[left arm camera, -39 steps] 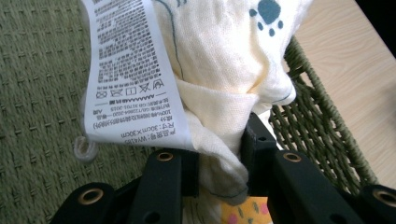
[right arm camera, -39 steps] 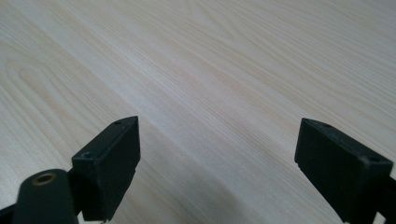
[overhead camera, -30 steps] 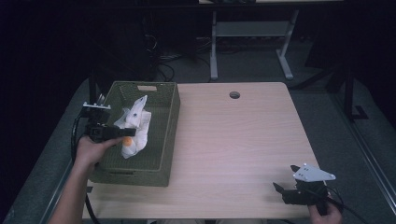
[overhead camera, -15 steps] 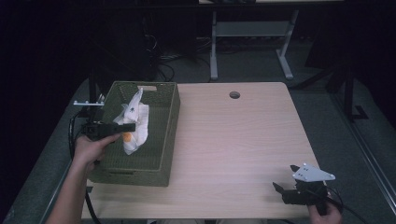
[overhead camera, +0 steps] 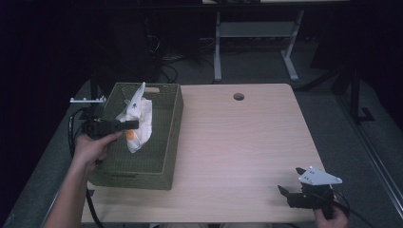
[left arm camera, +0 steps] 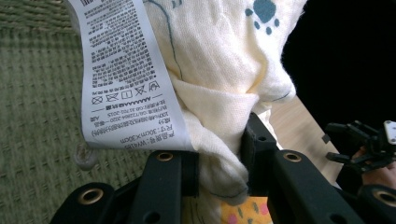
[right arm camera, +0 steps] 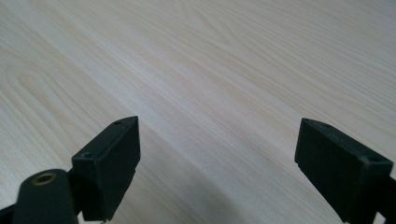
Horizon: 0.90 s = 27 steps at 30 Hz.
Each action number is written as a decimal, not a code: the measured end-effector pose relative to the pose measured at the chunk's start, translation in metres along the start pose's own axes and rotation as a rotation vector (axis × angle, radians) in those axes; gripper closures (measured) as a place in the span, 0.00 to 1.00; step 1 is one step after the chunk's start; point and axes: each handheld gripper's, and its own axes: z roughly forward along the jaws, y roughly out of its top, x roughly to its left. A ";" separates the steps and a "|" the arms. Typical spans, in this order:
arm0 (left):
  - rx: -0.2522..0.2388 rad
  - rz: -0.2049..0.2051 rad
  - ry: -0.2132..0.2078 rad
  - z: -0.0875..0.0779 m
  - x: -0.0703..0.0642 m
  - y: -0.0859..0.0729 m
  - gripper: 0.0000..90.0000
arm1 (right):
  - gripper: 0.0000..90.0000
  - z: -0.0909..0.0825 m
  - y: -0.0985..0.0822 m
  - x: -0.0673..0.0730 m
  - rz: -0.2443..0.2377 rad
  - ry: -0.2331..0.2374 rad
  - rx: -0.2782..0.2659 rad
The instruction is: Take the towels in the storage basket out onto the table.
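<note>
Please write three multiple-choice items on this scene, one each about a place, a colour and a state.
1. Where is the basket?
A. on the left part of the table
B. at the table's right edge
C. on the floor

2. What colour is the basket?
A. red
B. olive green
C. white

3. What is the left claw doing?
A. resting open on the table
B. gripping a cream printed cloth
C. holding a cup

Key: 1 A, since the high view shows the basket by the table's left edge; 2 B, its woven walls look green; 3 B, the left gripper view shows the jaws pinching the cloth beside its care label, while the right claw stands open over bare wood.
</note>
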 end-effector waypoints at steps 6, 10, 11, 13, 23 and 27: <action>-0.008 0.018 -0.023 0.002 -0.010 0.007 0.81 | 0.15 0.000 0.000 0.000 0.000 0.001 -0.002; -0.007 0.036 -0.027 0.003 -0.017 0.013 0.81 | 0.15 0.000 0.000 0.000 0.001 0.004 -0.006; -0.008 0.039 -0.030 0.003 -0.019 0.014 0.81 | 0.15 -0.001 0.000 0.000 0.000 0.003 -0.004; -0.009 0.040 -0.035 0.004 -0.022 0.017 0.81 | 0.15 -0.001 0.000 -0.001 0.001 0.002 -0.005; -0.011 0.059 -0.079 0.016 -0.037 0.024 0.81 | 0.15 -0.001 0.001 -0.001 0.012 0.004 -0.011; 0.002 0.071 -0.089 0.024 -0.042 0.026 0.81 | 0.16 0.000 0.001 -0.001 0.009 0.004 -0.011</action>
